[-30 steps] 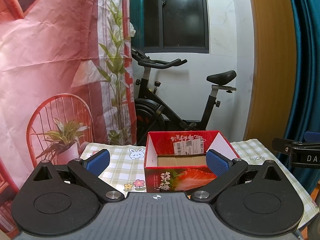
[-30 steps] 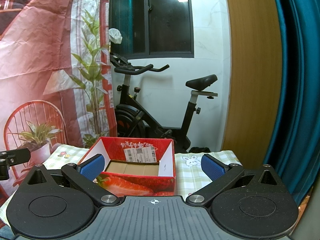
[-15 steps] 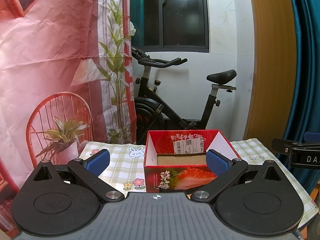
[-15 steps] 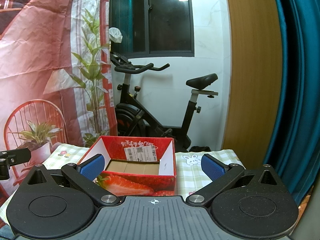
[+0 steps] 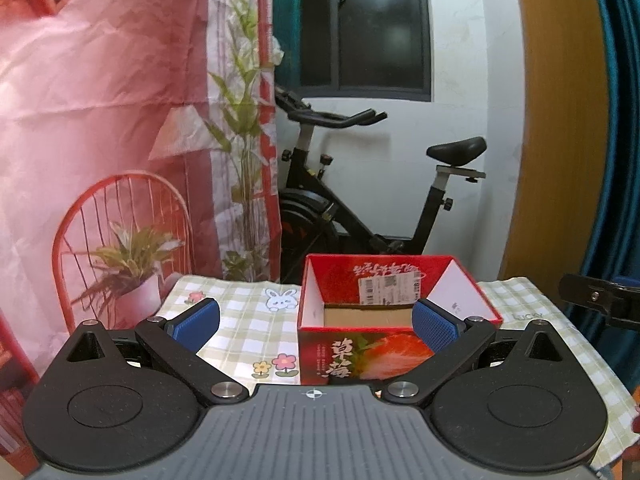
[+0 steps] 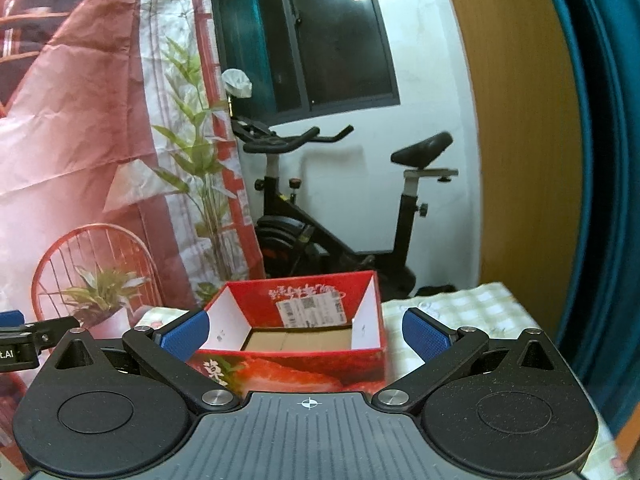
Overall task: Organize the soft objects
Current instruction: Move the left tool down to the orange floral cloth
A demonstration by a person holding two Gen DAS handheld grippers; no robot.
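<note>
Here we hold L gripper [image 5: 316,322] and R gripper [image 6: 306,334] spread wide, empty, before the box [image 5: 396,320] on the cloth [image 5: 248,320].

- Strawberry box [image 5: 360,354]: glossy printed cardboard outside, plain matt brown cardboard floor, paper label on the far wall.
- Checked tablecloth [image 5: 248,320]: soft matt cloth on the counter.
- Left tongs [image 5: 316,320]: matt black plastic, ribbed blue rubbery pads, shiny metal pivots.
- Backdrop [image 6: 72,128], left: creased printed sheet.
- Panel [image 6: 520,120], right: smooth wood grain.
</note>
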